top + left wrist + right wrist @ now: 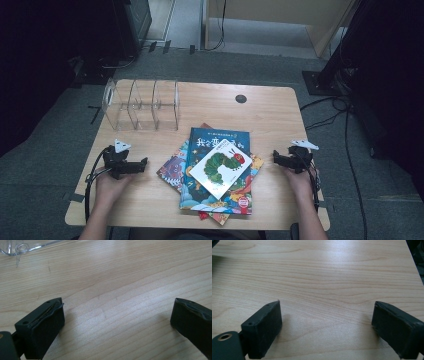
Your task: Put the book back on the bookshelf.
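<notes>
a stack of picture books (216, 172) lies in the middle of the wooden worktop (270, 112), slewed so the corners fan out; the top one, a small white caterpillar book (221, 166), sits tilted across a larger blue book (212, 145). behind and to the left stands a clear acrylic book rack (141, 105), well apart from the pile. the left hand-held gripper (134, 166) rests on the wood left of the stack, jaws wide apart with nothing between them; the right hand-held gripper (281, 160) does the same on the other side, also spread and empty. judging by look, the books are thin, stiff enough at the covers but glossy, so likely slippery against each other, and light singly. the best hold seems an overhanging corner or edge of the top book, where a jaw can slide beneath. how many books lie below is hard to tell from here, perhaps four or five
</notes>
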`<state>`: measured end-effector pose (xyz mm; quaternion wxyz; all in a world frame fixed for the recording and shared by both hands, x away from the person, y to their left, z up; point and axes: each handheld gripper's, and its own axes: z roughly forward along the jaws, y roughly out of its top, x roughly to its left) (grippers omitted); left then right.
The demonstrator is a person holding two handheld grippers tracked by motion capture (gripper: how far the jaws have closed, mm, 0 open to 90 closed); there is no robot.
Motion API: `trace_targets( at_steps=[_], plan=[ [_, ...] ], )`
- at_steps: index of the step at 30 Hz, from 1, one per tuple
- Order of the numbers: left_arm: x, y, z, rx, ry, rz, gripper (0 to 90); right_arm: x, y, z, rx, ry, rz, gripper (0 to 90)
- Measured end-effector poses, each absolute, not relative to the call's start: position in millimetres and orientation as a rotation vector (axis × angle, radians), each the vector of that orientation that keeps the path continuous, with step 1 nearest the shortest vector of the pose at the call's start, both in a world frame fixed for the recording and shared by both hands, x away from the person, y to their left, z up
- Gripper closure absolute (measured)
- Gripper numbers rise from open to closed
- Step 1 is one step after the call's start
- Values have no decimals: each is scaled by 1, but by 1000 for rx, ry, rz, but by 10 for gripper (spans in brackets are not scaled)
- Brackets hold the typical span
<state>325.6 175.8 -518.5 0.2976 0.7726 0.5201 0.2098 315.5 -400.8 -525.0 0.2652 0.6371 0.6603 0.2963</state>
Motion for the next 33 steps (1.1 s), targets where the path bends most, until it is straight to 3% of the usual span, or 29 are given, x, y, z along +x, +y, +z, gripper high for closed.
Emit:
trace_targets(
  at_steps=[4, 10, 12, 14, 22, 33],
  plan=[
    [326, 176, -519, 2045, 1392, 563, 0, 311, -400, -525, 1718, 1774, 808, 148],
    [327, 174, -518, 2033, 1410, 572, 4, 308, -400, -525, 1700, 1795, 815, 145],
    [325, 175, -517, 2022, 1378, 579, 78, 309, -399, -525, 1683, 1817, 824, 150],
    [323, 173, -515, 2020, 1352, 577, 243, 310, -399, -525, 1677, 1824, 832, 172],
    [326, 167, -508, 2105, 1271, 487, 432, 303, -399, -521, 1627, 1880, 873, 400],
    [327, 158, -494, 2050, 1213, 358, 418, 301, -397, -516, 1618, 1949, 912, 495]
  ],
)
